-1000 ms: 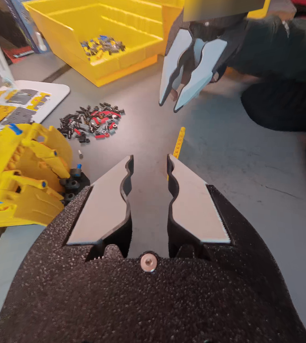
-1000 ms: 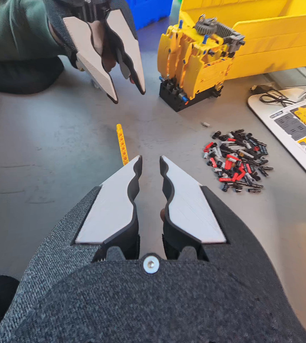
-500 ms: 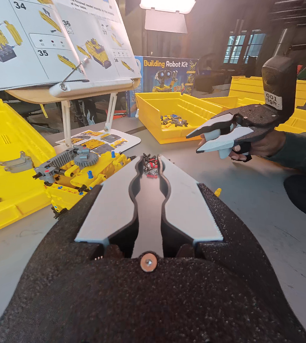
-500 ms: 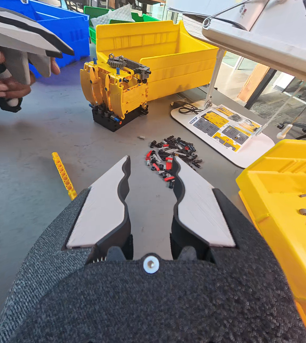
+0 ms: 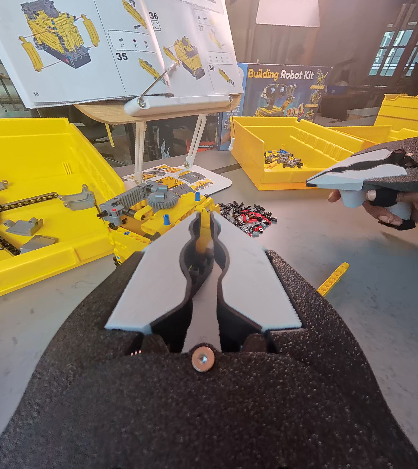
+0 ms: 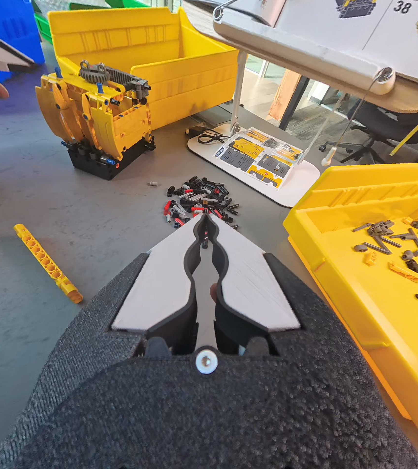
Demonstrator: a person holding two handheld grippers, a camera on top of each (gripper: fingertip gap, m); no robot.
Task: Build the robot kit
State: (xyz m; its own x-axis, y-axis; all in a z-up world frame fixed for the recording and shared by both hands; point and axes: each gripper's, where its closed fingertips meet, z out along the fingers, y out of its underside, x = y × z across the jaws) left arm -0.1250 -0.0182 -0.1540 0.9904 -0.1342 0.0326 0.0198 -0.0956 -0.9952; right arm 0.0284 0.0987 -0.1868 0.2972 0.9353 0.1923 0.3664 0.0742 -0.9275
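My left gripper (image 5: 204, 215) is shut and empty, its tips pointing at a part-built yellow brick model (image 5: 152, 215) on a black base, short of touching it. My right gripper (image 6: 205, 215) is shut and empty, its tips over the near edge of a pile of small black, red and grey pins (image 6: 200, 200). The model (image 6: 93, 119) stands left of the pile and carries grey gears on top. A long yellow beam (image 6: 45, 261) lies flat on the grey table to my right gripper's left. The right gripper (image 5: 308, 181), in a hand, shows at the right of the left wrist view.
A yellow bin (image 5: 50, 256) with grey and black parts sits left of the model. Another yellow bin (image 6: 329, 279) with small grey and yellow parts is at the right. An open instruction booklet (image 5: 101, 50) rests on a white stand (image 6: 299, 182) behind the pile. A kit box (image 5: 279, 88) and a blue bin (image 6: 4, 25) stand farther back. The tips of one gripper are about 20 cm away from the tips of the other.
Both grippers tilted up from looking down at the beam and moved apart. The left swung toward the model and closed. The right moved over the pin pile, opened wider, then closed.
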